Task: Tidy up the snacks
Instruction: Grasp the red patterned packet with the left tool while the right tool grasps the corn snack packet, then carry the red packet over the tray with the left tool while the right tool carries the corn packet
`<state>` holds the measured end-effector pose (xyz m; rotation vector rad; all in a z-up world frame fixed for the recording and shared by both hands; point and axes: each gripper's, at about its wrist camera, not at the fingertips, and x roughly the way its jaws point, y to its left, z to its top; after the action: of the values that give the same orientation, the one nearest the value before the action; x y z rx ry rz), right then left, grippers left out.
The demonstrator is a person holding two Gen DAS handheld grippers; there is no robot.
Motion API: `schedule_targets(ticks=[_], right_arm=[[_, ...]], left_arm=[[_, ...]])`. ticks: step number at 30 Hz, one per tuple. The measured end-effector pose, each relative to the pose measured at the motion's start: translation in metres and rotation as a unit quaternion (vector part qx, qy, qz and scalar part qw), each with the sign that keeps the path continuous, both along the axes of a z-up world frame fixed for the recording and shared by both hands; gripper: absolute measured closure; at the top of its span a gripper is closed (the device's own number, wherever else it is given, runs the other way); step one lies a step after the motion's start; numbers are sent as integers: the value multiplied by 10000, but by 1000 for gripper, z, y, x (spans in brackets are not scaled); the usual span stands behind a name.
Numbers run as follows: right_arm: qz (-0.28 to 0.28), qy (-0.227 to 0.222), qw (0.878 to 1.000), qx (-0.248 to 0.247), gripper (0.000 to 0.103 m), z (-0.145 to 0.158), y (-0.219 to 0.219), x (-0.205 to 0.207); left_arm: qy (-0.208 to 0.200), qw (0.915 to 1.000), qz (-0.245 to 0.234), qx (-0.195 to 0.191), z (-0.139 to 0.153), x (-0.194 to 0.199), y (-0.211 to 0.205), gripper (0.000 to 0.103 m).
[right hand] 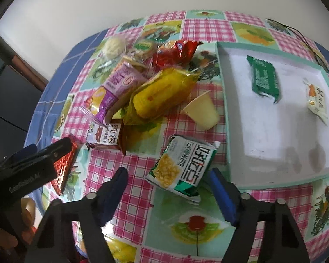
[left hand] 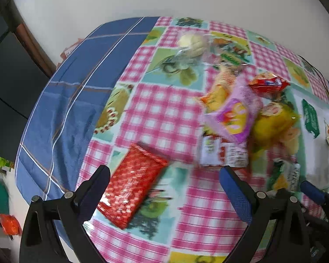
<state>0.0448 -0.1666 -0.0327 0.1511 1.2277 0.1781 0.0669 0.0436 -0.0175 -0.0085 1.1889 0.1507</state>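
Observation:
My left gripper (left hand: 164, 177) hangs open over a shiny red packet (left hand: 131, 186) that lies flat on the checked tablecloth, close to the left finger. In the right wrist view that packet (right hand: 65, 166) shows under a left gripper finger (right hand: 59, 151). My right gripper (right hand: 168, 177) is open astride a green and white snack packet (right hand: 184, 164), its pads clear of the packet's edges. A white tray with a teal rim (right hand: 274, 131) to the right holds a green packet (right hand: 264, 81) and a small white packet (right hand: 317, 100).
A pile of snacks sits mid-table: a purple packet (right hand: 111, 87), a yellow bag (right hand: 162, 94), a red wrapper (right hand: 177, 52), a red and white packet (right hand: 105, 135), a tipped jelly cup (right hand: 201, 111) and a round bun (right hand: 114, 45). A blue cloth (left hand: 65, 109) covers the table's left side.

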Motion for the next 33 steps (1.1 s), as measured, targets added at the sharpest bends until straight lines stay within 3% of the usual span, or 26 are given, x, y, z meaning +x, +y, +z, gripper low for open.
schedule_targets(ticks=[7, 15, 21, 33], right_arm=[[-128, 197, 9996, -184, 31, -15, 10, 13], [-158, 364, 9989, -259, 40, -29, 21, 27], [-90, 365, 9987, -342, 44, -32, 19, 25], [76, 326, 9978, -565, 50, -31, 22, 17]], left_arm=[[330, 9993, 185, -42, -31, 0, 42, 5], [622, 9978, 157, -186, -59, 3, 49, 30], [527, 9986, 36, -96, -59, -1, 39, 48], [398, 9992, -7, -48, -52, -11, 10, 54]])
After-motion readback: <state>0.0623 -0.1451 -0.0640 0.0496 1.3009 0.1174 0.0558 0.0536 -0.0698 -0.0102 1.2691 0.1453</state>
